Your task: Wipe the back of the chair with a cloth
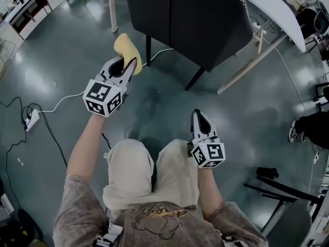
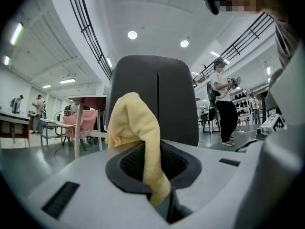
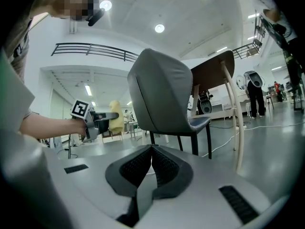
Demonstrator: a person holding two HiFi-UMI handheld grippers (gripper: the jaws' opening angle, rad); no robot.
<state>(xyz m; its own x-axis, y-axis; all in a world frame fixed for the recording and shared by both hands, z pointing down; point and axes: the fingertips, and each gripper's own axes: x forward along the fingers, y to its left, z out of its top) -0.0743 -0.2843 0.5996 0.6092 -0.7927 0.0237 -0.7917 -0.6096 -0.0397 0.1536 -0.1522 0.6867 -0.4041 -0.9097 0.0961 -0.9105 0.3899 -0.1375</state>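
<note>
While the soft yellow cloth (image 2: pixel 136 123) stands bunched in the left gripper (image 1: pixel 125 68), it sits in front of the chair back and apart from it. I judge that wiping has not begun and that I am on the approach. The left jaws pinch the cloth's lower fold, and most of the fabric rises above them as a loose wad.

Straight beyond the wad is the dark grey padded backrest of the chair (image 2: pixel 157 94), with a vertical seam down its middle. In the head view the chair stands on thin dark legs just ahead of me, beside a white-topped table (image 1: pixel 267 4).

The right gripper (image 3: pixel 151 163) hangs lower, near my knees and well apart from the chair. Its jaws are pressed together with nothing between them.

Next I would carry the left gripper forward until the wad, not the jaw tips, meets the backrest, then press and sweep across the panel. The grip is on a narrow fold, so hard dragging could pull the cloth free. The chair may also slide on the glossy grey floor (image 1: pixel 154 94), so I might brace it with the right gripper.
</note>
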